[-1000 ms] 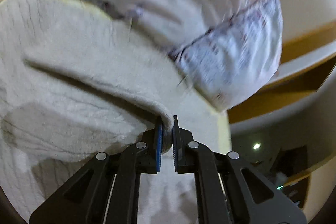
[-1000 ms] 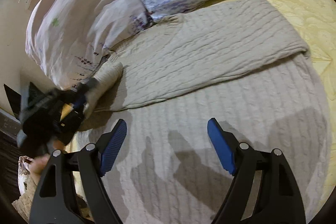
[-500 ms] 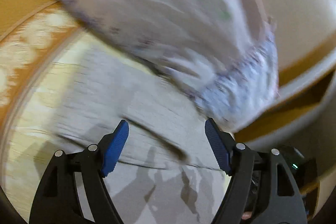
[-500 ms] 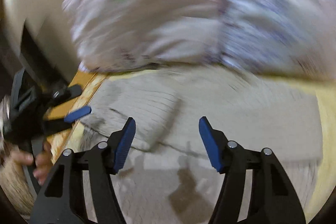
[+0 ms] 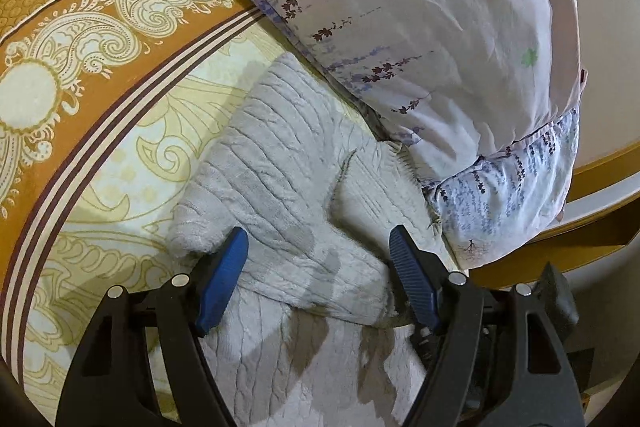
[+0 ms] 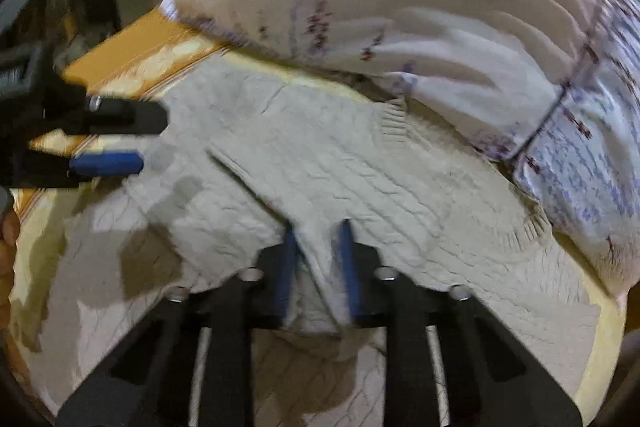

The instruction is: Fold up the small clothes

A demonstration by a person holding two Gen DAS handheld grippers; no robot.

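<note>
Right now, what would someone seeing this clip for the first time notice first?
The beige cable-knit sweater spread across the bed, its sleeve folded over the body. The right gripper has pinched a ridge of that knit between its blue pads, while the left gripper hangs wide open over the sleeve. Behind, a pale floral pillow fills the top of both views.

Motion blur softens the whole right wrist view, smearing the floral print on the pale lilac pillow (image 6: 400,7). The cream cable-knit sweater (image 6: 360,179) runs off the bottom edge behind the right gripper (image 6: 316,259), whose blue pads appear to pinch a fold, though blur leaves contact uncertain.
</note>
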